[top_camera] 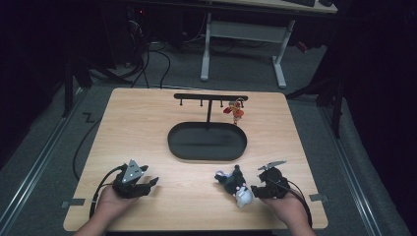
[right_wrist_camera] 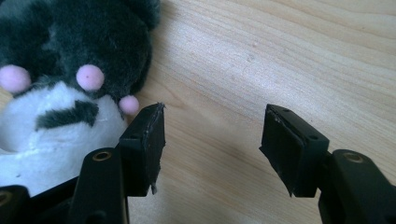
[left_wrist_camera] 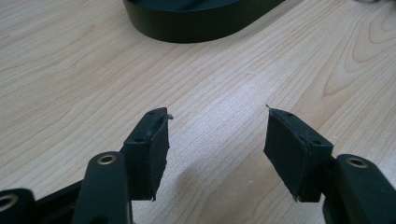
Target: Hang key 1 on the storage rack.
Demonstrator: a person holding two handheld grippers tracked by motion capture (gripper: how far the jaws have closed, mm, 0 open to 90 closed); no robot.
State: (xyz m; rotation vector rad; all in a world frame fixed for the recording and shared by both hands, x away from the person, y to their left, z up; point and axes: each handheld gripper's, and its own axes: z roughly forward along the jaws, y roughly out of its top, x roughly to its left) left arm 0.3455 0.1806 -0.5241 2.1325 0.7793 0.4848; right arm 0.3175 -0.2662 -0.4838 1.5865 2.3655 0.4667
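- My left gripper sits low over the wooden table, jaws wide apart, holding nothing.
- My right gripper is wide apart too.
- The black-and-white plush toy lies just beside its jaw.

Black-and-white plush toy with pink dots; black tray; light wood-grain table.
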